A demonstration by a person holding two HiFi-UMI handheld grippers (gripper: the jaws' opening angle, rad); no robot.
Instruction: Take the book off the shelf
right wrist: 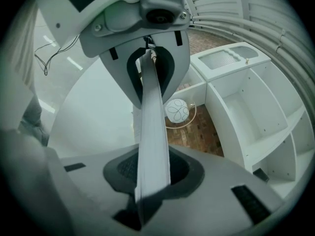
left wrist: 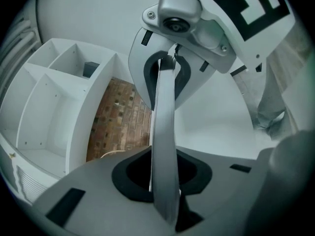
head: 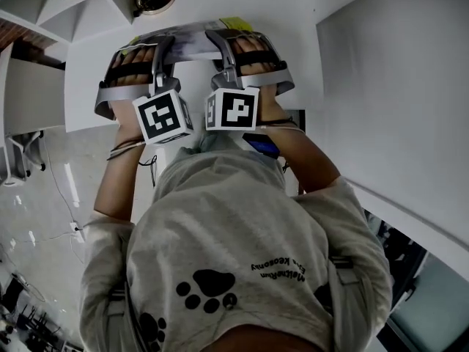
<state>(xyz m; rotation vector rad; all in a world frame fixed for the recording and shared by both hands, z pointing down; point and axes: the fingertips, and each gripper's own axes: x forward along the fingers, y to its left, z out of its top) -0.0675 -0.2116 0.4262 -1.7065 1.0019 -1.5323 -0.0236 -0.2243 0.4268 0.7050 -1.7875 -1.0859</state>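
The book is thin, with a pale printed cover, and is held in the air between both grippers in front of the person. My left gripper is shut on its left end and my right gripper on its right end. In the left gripper view the book runs edge-on from my left gripper to the right gripper's jaws opposite. In the right gripper view its white page edge runs from my right gripper to the left gripper's jaws opposite.
A white shelf unit with open compartments stands to the side, also visible as the shelf unit in the right gripper view. A brick-patterned floor and a white ball in a ring lie below. A white wall panel is at the right.
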